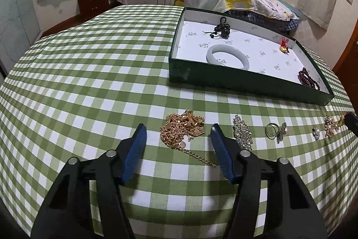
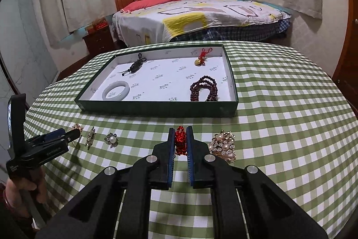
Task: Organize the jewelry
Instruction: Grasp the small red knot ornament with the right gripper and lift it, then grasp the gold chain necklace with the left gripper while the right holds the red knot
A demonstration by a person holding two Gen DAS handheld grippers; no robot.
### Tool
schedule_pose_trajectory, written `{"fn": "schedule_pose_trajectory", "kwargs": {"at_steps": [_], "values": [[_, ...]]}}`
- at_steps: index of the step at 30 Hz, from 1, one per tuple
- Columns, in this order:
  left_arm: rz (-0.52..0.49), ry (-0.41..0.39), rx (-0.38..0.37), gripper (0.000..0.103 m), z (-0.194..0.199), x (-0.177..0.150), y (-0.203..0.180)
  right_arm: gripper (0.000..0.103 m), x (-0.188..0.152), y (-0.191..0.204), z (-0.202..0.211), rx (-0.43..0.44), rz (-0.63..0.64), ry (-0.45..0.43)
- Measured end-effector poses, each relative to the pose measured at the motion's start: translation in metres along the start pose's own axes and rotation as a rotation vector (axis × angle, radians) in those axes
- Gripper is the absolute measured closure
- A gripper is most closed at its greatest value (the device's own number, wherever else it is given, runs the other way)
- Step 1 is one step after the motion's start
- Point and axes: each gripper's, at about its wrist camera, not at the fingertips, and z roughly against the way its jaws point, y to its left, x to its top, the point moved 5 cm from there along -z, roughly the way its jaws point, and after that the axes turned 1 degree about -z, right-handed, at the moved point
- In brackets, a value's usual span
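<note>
My left gripper [image 1: 177, 128] is open just above the checked cloth, with a heap of gold chain [image 1: 184, 129] between its blue fingers. My right gripper [image 2: 180, 129] is shut on a red beaded piece [image 2: 180, 140] just above the cloth. A green tray [image 2: 156, 108] with a white lining holds a white bangle [image 2: 116, 90], a black cord pendant [image 2: 135, 66], a red-and-gold charm [image 2: 200, 59] and dark red beads [image 2: 204, 89]. On the cloth lie a crystal brooch [image 1: 242, 132], green rings [image 1: 274, 130] and a pearl brooch [image 2: 222, 146].
A small pearl flower [image 2: 111, 139] and a narrow clip [image 2: 90, 137] lie on the cloth left of my right gripper. My left gripper also shows in the right wrist view [image 2: 77, 132]. Behind the table stand a bed [image 2: 201, 15] and a nightstand [image 2: 99, 40].
</note>
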Motion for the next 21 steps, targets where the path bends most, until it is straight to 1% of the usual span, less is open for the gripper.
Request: {"fn": "schedule_pose_trajectory", "kwargs": {"at_steps": [4,7,8,11,14,21], "values": [[0.007,-0.003,-0.007,0.055,-0.0008,0.0017,0.0016,0.092,-0.0017,-0.0012,-0.0023,0.002,-0.007,0.006],[-0.008,-0.001,-0.009,0.065,-0.0009,0.002,0.001,0.093,-0.0022,-0.0024,-0.0028,0.0,-0.01,0.007],[-0.011,-0.002,-0.023,0.07,-0.0003,0.0018,0.0002,0.092,-0.0022,-0.0026,-0.0028,-0.001,-0.01,0.007],[-0.014,-0.002,-0.034,0.078,0.0002,0.0017,-0.0005,0.092,-0.0025,-0.003,-0.0034,-0.005,-0.009,0.007],[-0.006,-0.002,-0.059,0.089,0.0,0.0016,0.0001,0.093,-0.0028,-0.0035,-0.0037,-0.006,-0.008,0.006],[-0.005,-0.003,-0.068,0.09,0.0005,0.0016,-0.0001,0.093,-0.0059,-0.0045,-0.0082,-0.011,-0.006,0.016]]}}
